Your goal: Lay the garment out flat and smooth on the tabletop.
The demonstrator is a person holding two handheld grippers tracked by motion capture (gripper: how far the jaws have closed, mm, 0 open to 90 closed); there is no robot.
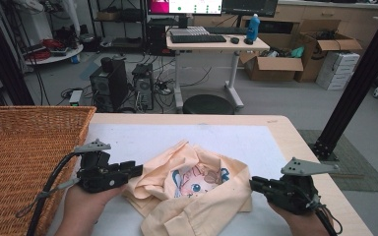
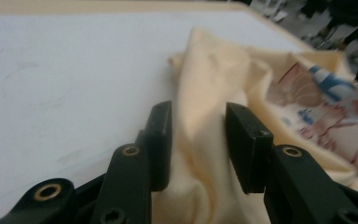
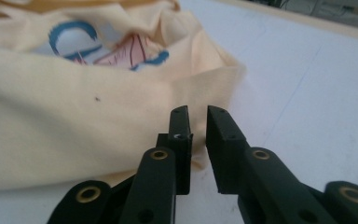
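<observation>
Wicker comes first at the far left: one woven basket (image 1: 24,147) sits at the table's left edge, its rim just beside the left gripper (image 1: 134,169). One person's left hand (image 1: 86,204) holds that gripper level, pointing right toward the cloth. In the left gripper view its two black jaws stand moderately apart with a ridge of pale yellow fabric rising between them; the pads do not clearly press on it, so nothing is gripped.

One cream-yellow T-shirt (image 1: 192,191) lies crumpled in the middle of the one white mat (image 1: 236,140) that covers the wooden table (image 1: 295,142). Its single cartoon print (image 1: 197,179), a face with blue and pink, faces up in a hollow of the folds.

Further right, the right gripper (image 1: 254,183) points left at the shirt's right edge, held by the right hand (image 1: 302,223). In the right gripper view its two jaws leave only a narrow gap, tips just at the hem of the fabric, with bare mat visible between them and no cloth pinched.
</observation>
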